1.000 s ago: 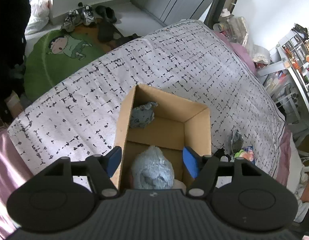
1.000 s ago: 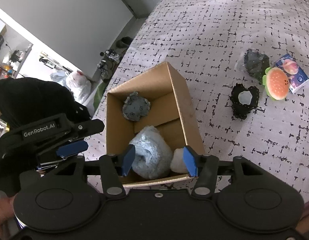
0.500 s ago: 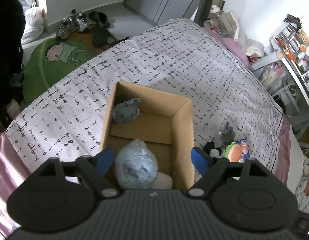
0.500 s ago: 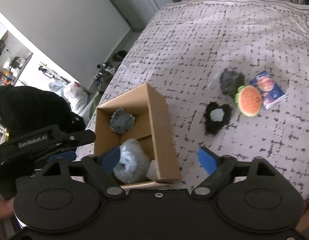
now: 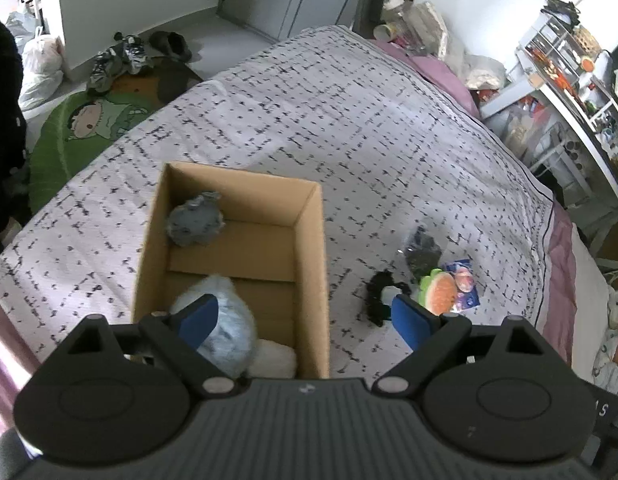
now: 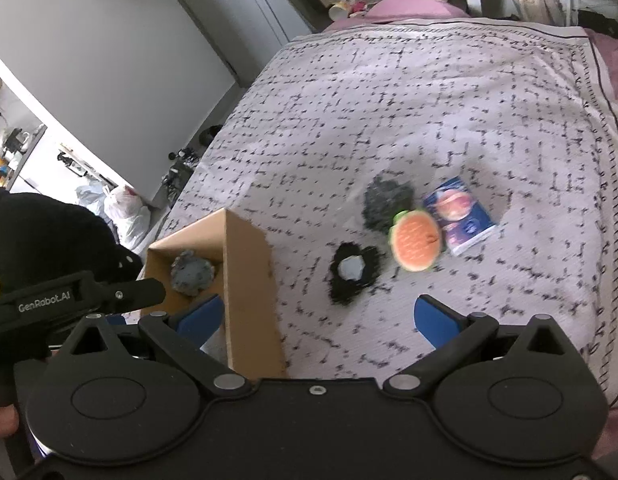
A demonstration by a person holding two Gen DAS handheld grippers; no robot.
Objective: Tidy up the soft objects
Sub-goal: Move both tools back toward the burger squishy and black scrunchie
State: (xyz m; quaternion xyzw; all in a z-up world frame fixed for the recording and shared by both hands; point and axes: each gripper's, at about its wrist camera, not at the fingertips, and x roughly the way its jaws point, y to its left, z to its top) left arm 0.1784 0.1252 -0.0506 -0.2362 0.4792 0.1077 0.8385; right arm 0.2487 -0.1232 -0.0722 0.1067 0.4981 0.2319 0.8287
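Note:
An open cardboard box stands on the patterned bedspread. It holds a grey plush, a pale blue fluffy ball and a white soft piece. Right of the box lie a black fuzzy item with a pale centre, a burger plush, a dark bagged bundle and a blue packet. My left gripper is open and empty above the box's near right wall. My right gripper is open and empty, near the black item.
The bedspread covers the bed. A green cartoon rug and shoes lie on the floor to the left. Cluttered shelves stand at the right. The left gripper's body shows in the right wrist view.
Both grippers opened wider and pulled back from the box, shifting right. The blue fluffy ball stays in the box. The loose items right of the box came further into view.

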